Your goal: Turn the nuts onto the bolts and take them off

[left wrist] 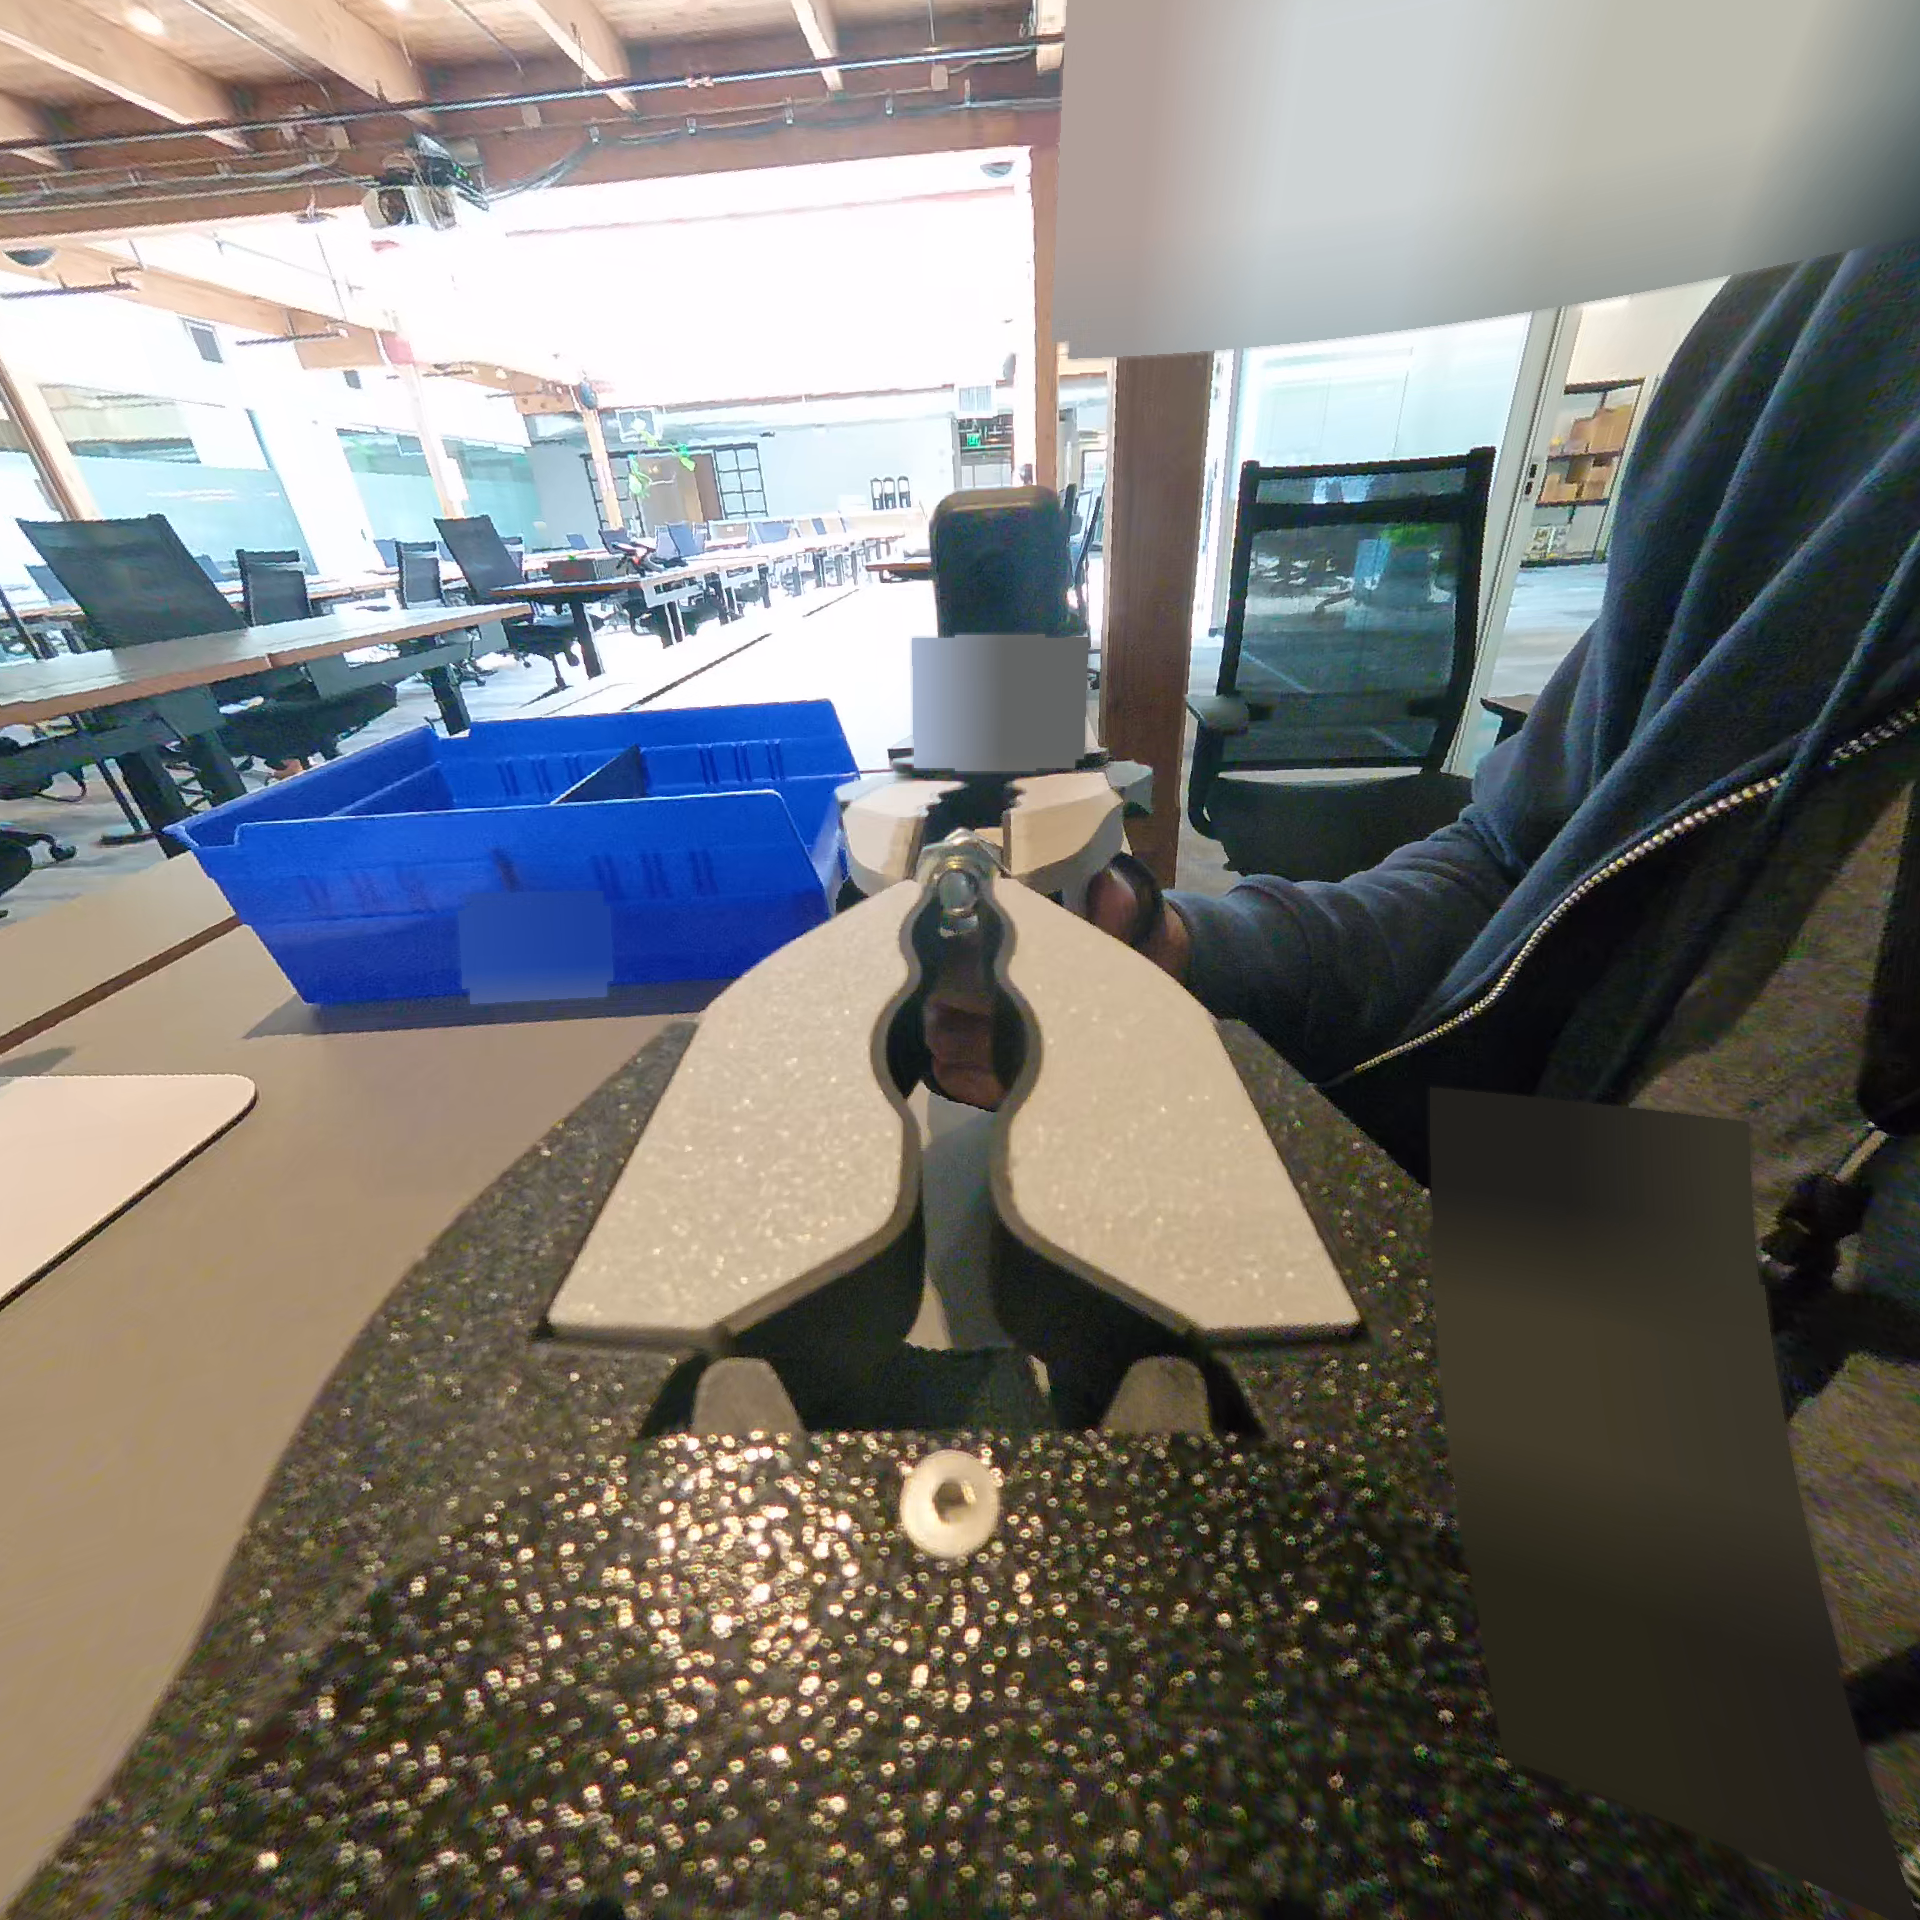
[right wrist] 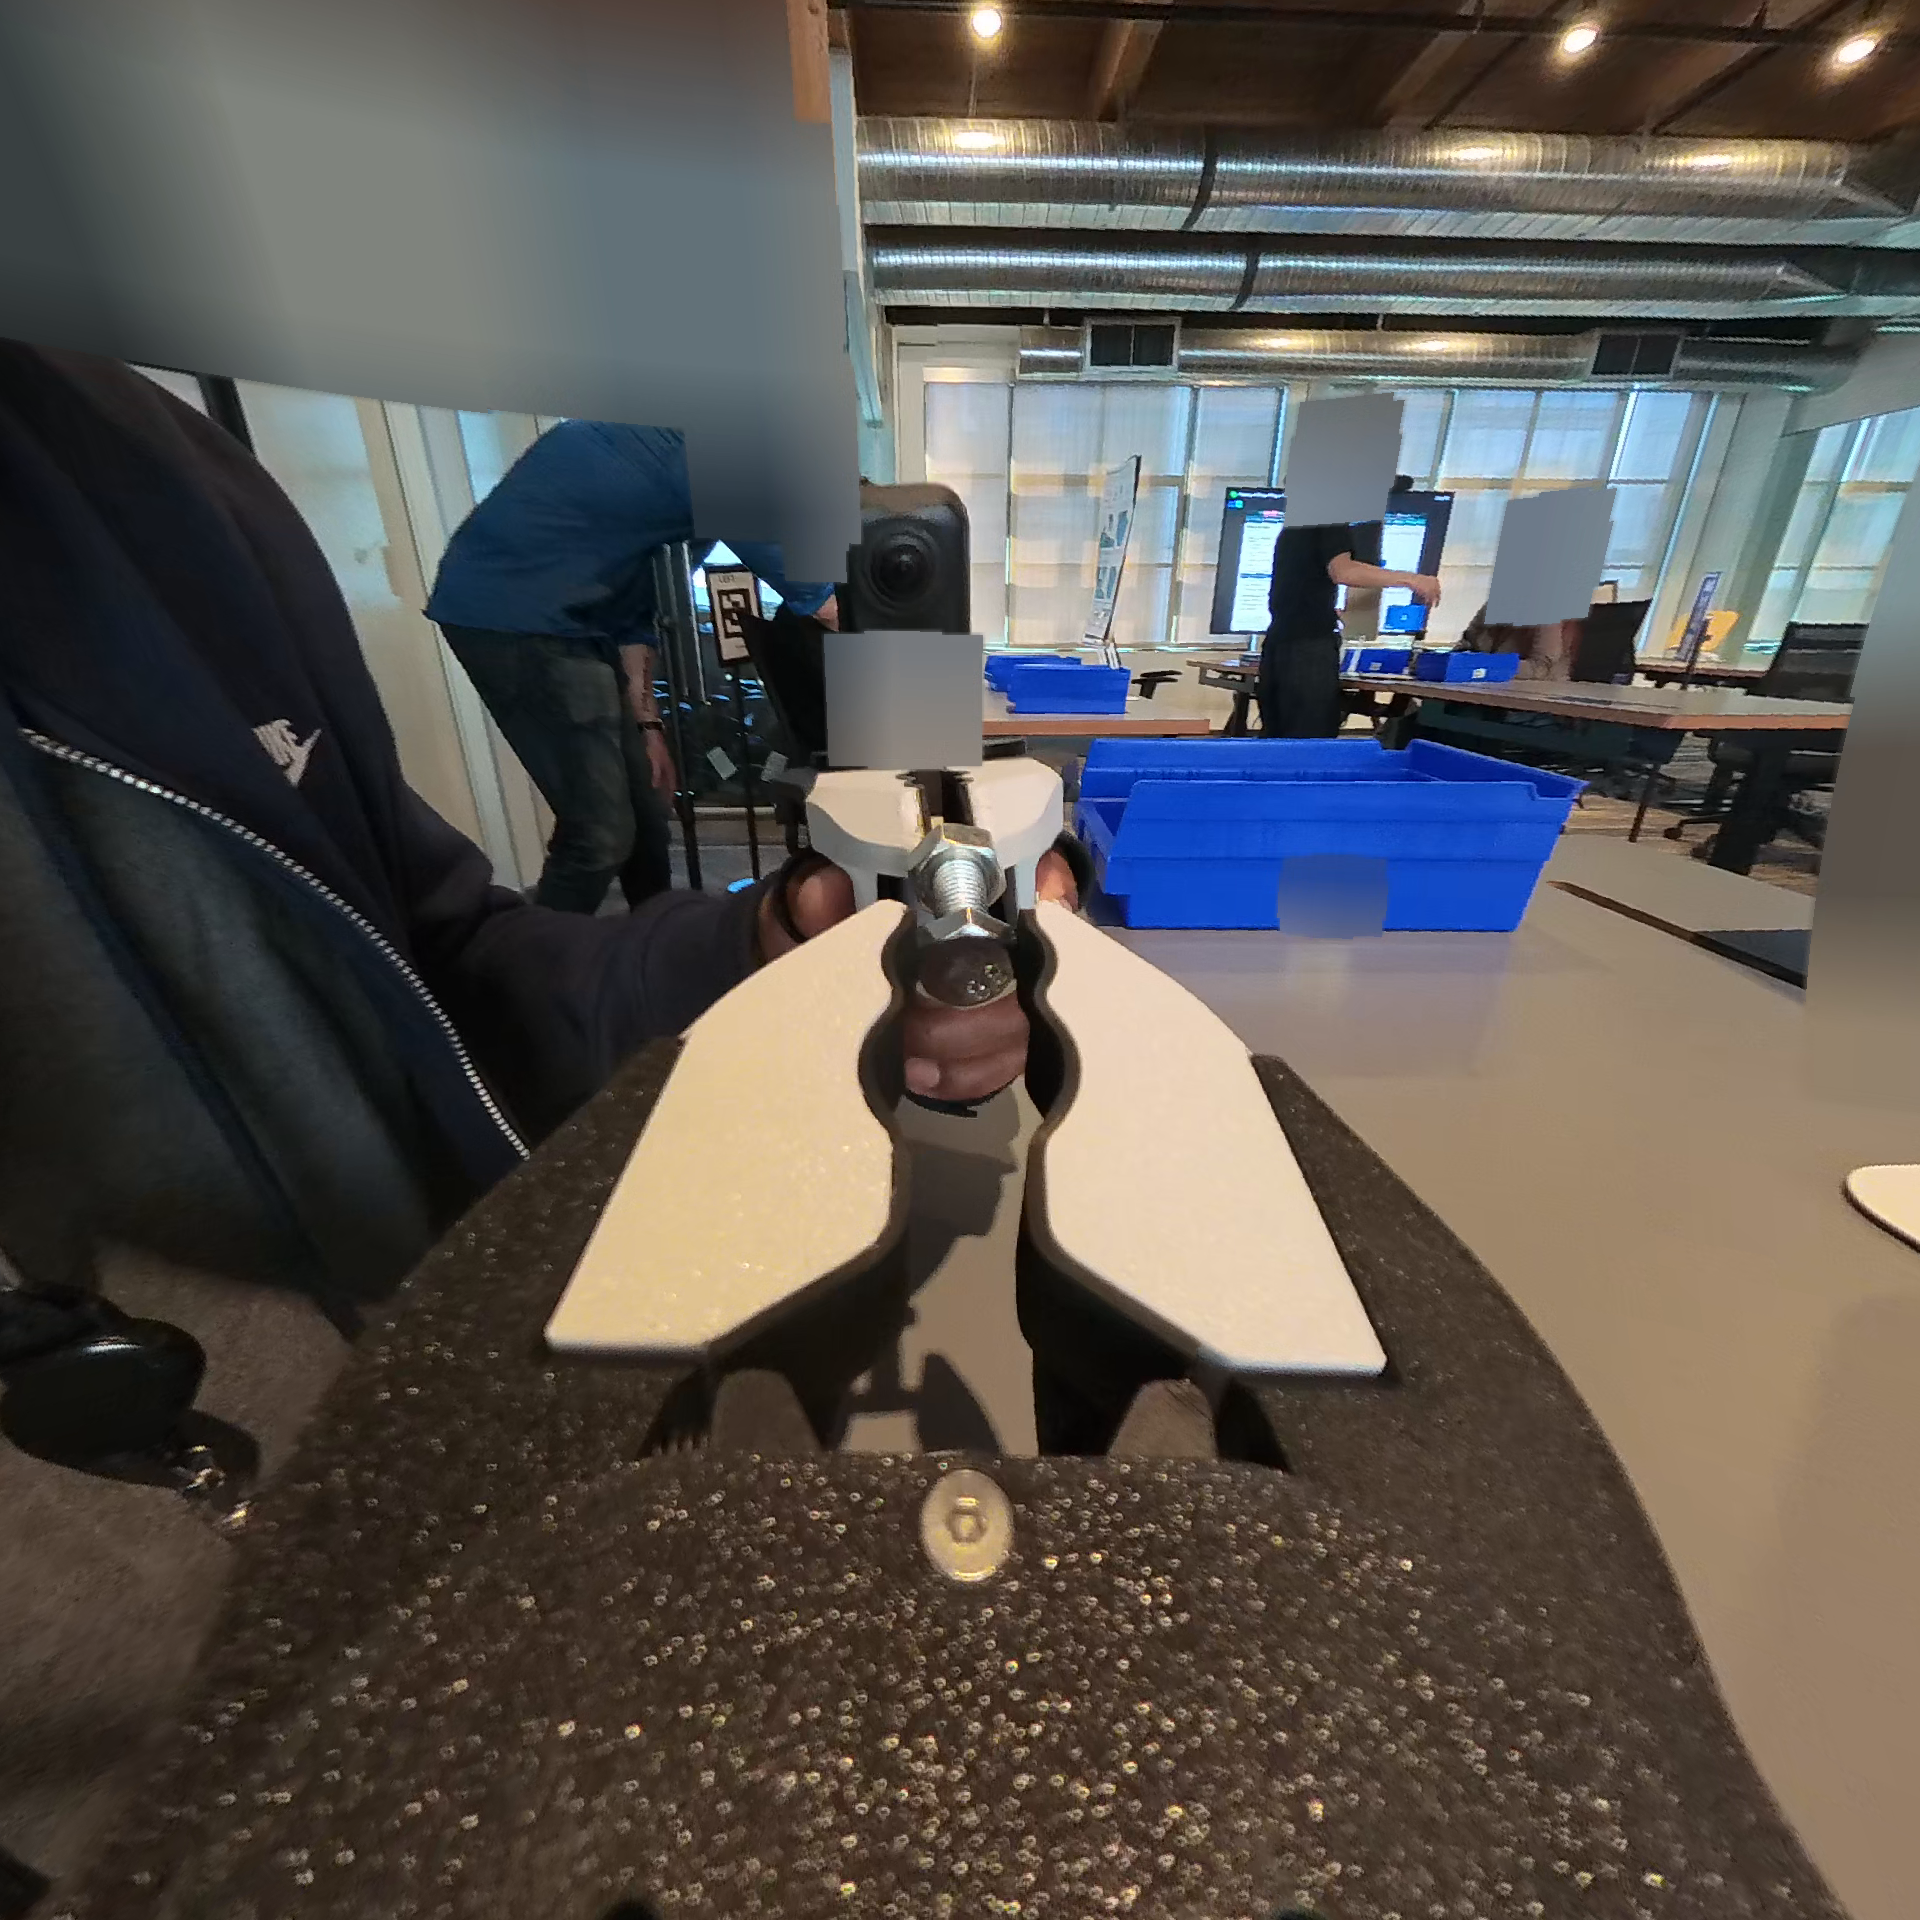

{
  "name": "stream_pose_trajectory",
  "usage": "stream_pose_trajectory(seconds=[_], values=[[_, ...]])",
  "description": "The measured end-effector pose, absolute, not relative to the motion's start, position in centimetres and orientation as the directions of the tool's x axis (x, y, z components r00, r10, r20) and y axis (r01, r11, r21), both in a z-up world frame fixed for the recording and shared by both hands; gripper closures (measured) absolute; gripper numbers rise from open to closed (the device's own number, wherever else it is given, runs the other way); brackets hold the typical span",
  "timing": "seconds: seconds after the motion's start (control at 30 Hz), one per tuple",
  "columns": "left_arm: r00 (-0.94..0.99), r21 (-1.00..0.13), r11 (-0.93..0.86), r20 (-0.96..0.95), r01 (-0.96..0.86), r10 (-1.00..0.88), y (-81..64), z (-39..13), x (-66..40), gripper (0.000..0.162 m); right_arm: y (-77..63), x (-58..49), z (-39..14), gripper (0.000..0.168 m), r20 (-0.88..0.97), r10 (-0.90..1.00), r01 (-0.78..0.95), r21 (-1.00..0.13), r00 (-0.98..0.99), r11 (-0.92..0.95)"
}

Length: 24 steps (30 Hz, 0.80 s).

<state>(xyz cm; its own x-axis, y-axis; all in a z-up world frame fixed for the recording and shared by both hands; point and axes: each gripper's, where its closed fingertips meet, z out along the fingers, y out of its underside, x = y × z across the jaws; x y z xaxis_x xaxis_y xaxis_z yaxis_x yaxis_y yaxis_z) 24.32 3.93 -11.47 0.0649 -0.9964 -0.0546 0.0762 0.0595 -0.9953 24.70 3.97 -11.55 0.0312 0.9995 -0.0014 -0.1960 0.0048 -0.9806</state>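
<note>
My two grippers face each other above the table, tip to tip. In the right wrist view, my right gripper (right wrist: pixel 966 925) is shut on the head end of a silver bolt (right wrist: pixel 956 883), whose threaded shaft points away from me. A hex nut (right wrist: pixel 951 840) sits on the far end of the shaft, and my left gripper (right wrist: pixel 935 821) is closed on it. In the left wrist view, my left gripper (left wrist: pixel 954 906) is shut on the nut (left wrist: pixel 951 888), with the right gripper (left wrist: pixel 982 821) just beyond. A hand shows behind each far gripper.
A blue divided bin (left wrist: pixel 520 831) stands on the grey table (left wrist: pixel 312 1195), and it also shows in the right wrist view (right wrist: pixel 1320 821). A white pad (left wrist: pixel 94 1153) lies at the table's edge. The person's dark hoodie (left wrist: pixel 1662 779) is close by, with a black chair (left wrist: pixel 1351 644) behind. Left and right tips are no more than a few centimetres apart.
</note>
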Motion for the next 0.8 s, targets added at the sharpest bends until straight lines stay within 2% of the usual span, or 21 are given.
stream_pose_trajectory(seconds=[0.2, 0.3, 0.4, 0.5, 0.6, 0.7, 0.8], values=[[0.061, -0.992, 0.089, -0.083, 0.095, -0.995, 3.8, -11.3, 24.2, 0.151, 4.1, 24.8, -11.5, 0.151, -0.008, 0.999, -0.198, -0.98, 0.04, 0.0], [0.096, -0.975, 0.195, -0.185, 0.107, -0.978, 3.6, -10.7, 23.7, 0.145, 4.1, 24.9, -11.4, 0.151, -0.036, 0.999, -0.216, -0.976, 0.014, -0.032], [0.149, -0.944, 0.329, -0.32, 0.038, -0.936, 3.8, -11.0, 23.6, 0.137, 3.9, 24.8, -11.5, 0.151, -0.087, 0.995, -0.223, -0.97, -0.045, -0.095], [0.159, -0.914, 0.404, -0.403, -0.031, -0.901, 3.7, -11.5, 23.9, 0.137, 3.9, 24.8, -11.5, 0.151, -0.108, 0.992, -0.227, -0.966, -0.066, -0.121], [0.182, -0.908, 0.415, -0.417, -0.05, -0.89, 3.9, -11.6, 23.9, 0.14, 3.9, 24.8, -11.5, 0.151, -0.101, 0.993, -0.222, -0.969, -0.06, -0.112], [0.163, -0.919, 0.39, -0.393, -0.049, -0.905, 3.7, -11.3, 24.0, 0.133, 3.8, 24.5, -11.8, 0.151, -0.081, 0.996, -0.198, -0.976, -0.046, -0.088], [0.145, -0.884, 0.452, -0.466, -0.116, -0.873, 3.4, -11.9, 24.2, 0.128, 3.4, 24.0, -12.3, 0.151, -0.05, 0.998, -0.152, -0.987, -0.047, -0.057]])
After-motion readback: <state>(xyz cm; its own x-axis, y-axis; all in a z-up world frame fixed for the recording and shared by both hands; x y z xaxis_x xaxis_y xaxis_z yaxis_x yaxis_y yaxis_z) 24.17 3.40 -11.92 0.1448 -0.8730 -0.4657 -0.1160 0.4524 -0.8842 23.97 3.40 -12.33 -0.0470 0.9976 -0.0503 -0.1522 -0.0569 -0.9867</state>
